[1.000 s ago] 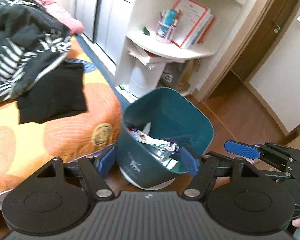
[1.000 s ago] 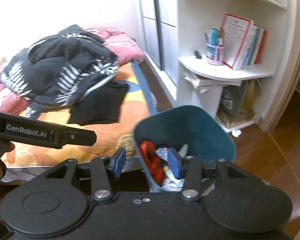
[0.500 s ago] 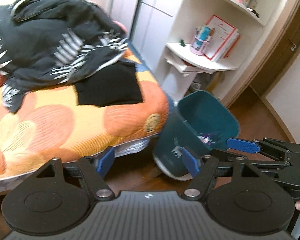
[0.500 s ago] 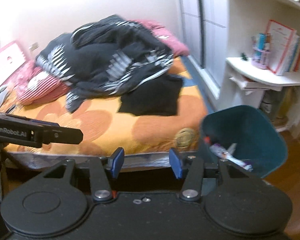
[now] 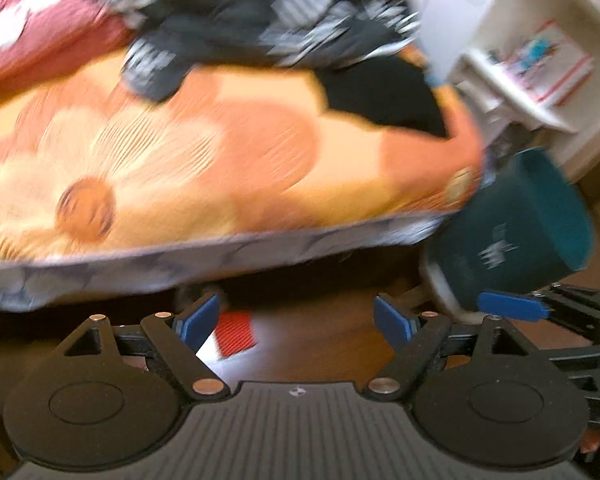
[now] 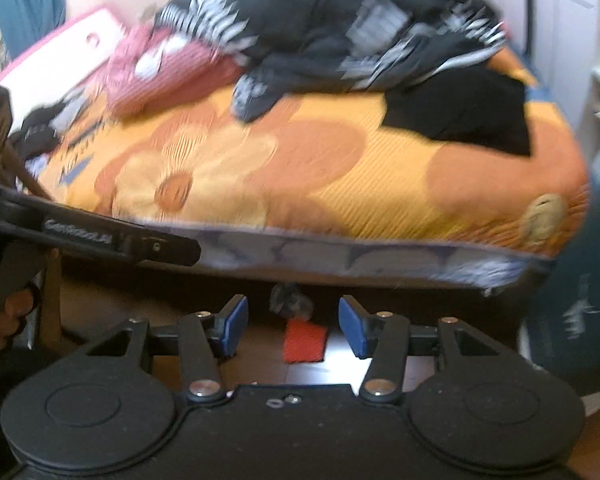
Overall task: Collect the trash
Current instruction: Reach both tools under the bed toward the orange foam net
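A red and white wrapper (image 5: 234,334) lies on the wooden floor by the bed's edge, just ahead of my open, empty left gripper (image 5: 296,320). It also shows in the right wrist view (image 6: 304,340), between the fingers of my open, empty right gripper (image 6: 292,326). A dark crumpled piece (image 6: 290,300) lies just beyond it under the bed. The teal trash bin (image 5: 512,232) stands on the floor to the right, at the bed's corner; it shows at the right edge of the right wrist view (image 6: 580,304). Both views are blurred.
The bed with an orange flowered cover (image 6: 320,176) fills the space ahead, with dark clothes (image 6: 360,28) and a pink item on it. A white shelf unit (image 5: 532,80) stands at the far right. The left gripper's body (image 6: 100,236) shows at the left.
Both views have swung left and down, away from the bin towards the floor at the bed's edge. The wrapper on the floor has come into view. Both grippers stay open.
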`<state>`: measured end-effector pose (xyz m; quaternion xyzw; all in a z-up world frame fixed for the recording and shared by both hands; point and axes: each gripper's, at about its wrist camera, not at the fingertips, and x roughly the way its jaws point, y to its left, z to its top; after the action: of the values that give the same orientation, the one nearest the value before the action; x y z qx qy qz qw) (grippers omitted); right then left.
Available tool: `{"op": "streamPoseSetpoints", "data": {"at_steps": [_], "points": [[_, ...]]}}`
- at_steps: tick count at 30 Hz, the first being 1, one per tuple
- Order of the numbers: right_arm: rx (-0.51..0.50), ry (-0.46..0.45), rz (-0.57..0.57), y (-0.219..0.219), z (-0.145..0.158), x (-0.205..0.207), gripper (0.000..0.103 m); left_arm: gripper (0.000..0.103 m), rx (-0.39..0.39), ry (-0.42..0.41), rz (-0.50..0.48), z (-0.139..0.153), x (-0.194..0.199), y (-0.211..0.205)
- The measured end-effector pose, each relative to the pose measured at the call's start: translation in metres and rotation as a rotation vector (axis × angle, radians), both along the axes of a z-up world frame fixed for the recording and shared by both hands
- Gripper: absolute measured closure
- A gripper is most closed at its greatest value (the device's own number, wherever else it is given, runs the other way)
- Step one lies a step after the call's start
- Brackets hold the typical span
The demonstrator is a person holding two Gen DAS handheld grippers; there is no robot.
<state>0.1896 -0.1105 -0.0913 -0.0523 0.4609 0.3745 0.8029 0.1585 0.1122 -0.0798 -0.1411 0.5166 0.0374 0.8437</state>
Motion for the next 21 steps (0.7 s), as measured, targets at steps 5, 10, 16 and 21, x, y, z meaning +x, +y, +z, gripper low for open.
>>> {"op": "streamPoseSetpoints", "data": {"at_steps": [5,10,16,21], "points": [[-0.047,0.058,0.070,0.039,-0.051,0.006,0.052,0.019,0.021,0.155,0.053,-0.072,0.005,0.043],[-0.109,0.106,0.113,0.069,-0.104,0.017,0.052,0.019,0.036,0.274,0.063,-0.133,0.006,0.073],[-0.158,0.170,0.147,0.095,-0.168,0.031,0.052,0.019,0.040,0.405,0.066,-0.202,0.014,0.101],[-0.180,0.184,0.175,0.112,-0.218,0.041,0.052,0.019,0.039,0.489,0.060,-0.256,0.023,0.119]]}}
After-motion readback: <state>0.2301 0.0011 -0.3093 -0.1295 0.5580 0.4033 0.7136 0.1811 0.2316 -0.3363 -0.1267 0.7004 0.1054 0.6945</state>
